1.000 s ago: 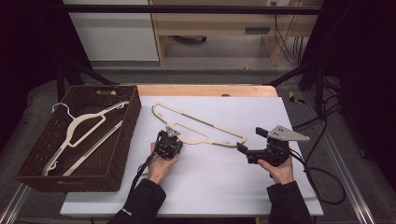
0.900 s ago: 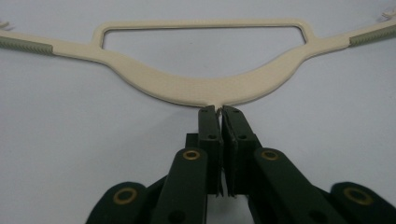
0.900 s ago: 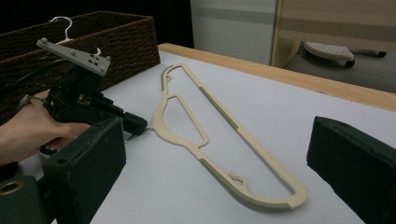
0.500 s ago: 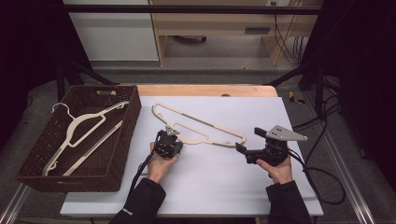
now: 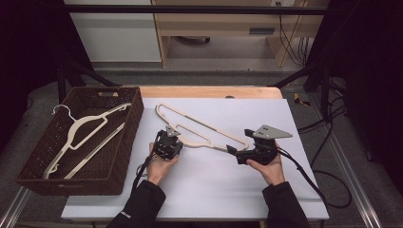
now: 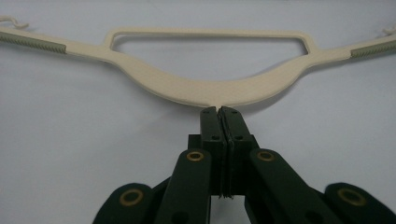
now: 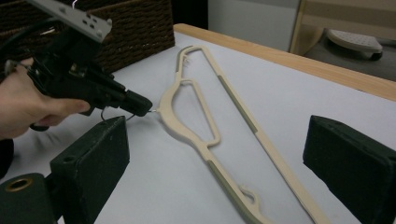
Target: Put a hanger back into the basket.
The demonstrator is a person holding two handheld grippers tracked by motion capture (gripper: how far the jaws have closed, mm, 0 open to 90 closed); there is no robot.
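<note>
Hook of hanger (image 6: 212,91) hidden between left gripper (image 6: 219,111) pads.

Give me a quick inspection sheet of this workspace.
Surface: white table top, wooden edge at the far side.
Job's things: cream plastic hanger flat on the table; second cream hanger in the brown wicker basket.
Clutter: nothing seen.
Grippers: left gripper shut on the table hanger's metal hook; right gripper open, by the hanger's end.
Cables: black leads trail from both grippers.
Surroundings: wooden desk, floor cables.
</note>
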